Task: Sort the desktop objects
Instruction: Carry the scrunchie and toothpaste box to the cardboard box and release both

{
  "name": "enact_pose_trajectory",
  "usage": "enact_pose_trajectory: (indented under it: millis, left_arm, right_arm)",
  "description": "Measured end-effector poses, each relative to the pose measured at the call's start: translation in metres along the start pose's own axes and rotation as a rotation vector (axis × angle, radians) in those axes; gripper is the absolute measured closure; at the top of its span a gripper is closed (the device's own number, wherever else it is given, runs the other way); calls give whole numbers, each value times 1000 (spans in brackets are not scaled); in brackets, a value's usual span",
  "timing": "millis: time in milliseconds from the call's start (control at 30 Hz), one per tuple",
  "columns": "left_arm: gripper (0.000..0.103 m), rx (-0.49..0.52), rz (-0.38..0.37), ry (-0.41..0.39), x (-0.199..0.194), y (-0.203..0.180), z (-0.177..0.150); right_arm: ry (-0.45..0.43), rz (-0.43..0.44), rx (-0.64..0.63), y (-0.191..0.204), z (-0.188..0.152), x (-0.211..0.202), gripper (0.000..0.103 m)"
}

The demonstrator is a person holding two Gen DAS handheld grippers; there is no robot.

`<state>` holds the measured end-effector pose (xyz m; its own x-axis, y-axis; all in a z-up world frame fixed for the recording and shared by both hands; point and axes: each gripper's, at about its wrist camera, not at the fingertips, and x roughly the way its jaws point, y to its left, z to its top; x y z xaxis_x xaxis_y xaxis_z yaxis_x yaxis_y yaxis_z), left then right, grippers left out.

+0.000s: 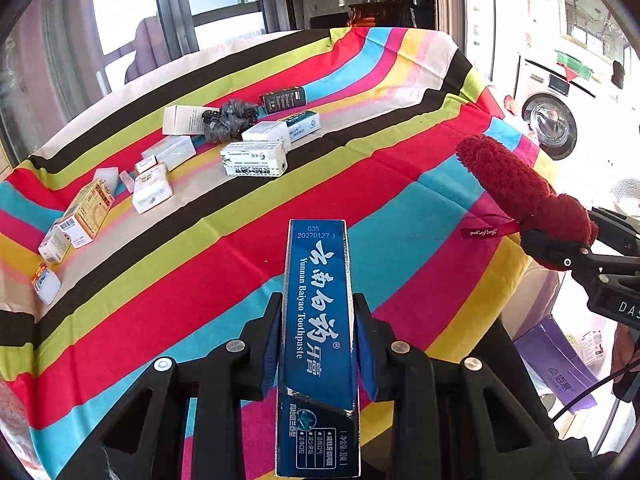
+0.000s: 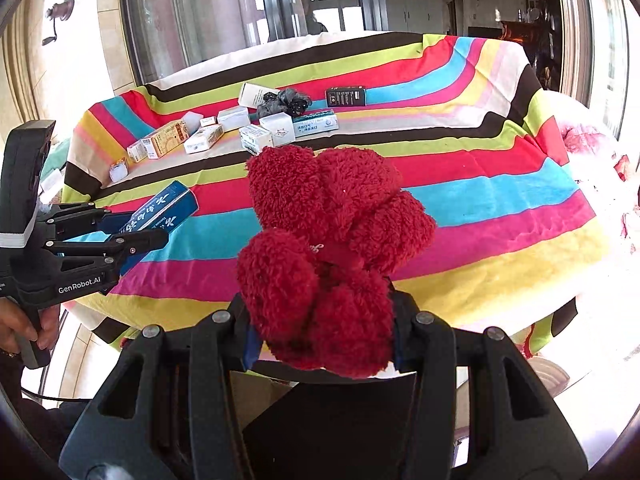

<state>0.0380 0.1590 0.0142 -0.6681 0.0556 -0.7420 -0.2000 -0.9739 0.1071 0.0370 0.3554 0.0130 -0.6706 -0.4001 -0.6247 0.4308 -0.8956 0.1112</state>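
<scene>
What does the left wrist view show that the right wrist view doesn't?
Only the left wrist view shows the washing machine past the table's edge and the purple bag below it. Only the right wrist view shows the person's hand gripping the left hand-held gripper. Both show the blue toothpaste box clamped in the left one, the red fluffy socks clamped in the right hand-held gripper, and the small boxes on the striped cloth.
</scene>
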Motion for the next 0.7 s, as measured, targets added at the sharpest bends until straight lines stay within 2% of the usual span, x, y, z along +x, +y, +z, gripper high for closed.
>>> enact_pose_trajectory:
  millis: [400, 700]
  left_arm:
    - [70, 159, -96, 6, 2, -75, 18]
    - [70, 379, -250, 13, 6, -178, 26]
  right_arm:
    - [-50, -113, 148, -56, -36, -46, 52]
    - [-70, -245, 299, -114, -76, -92, 52]
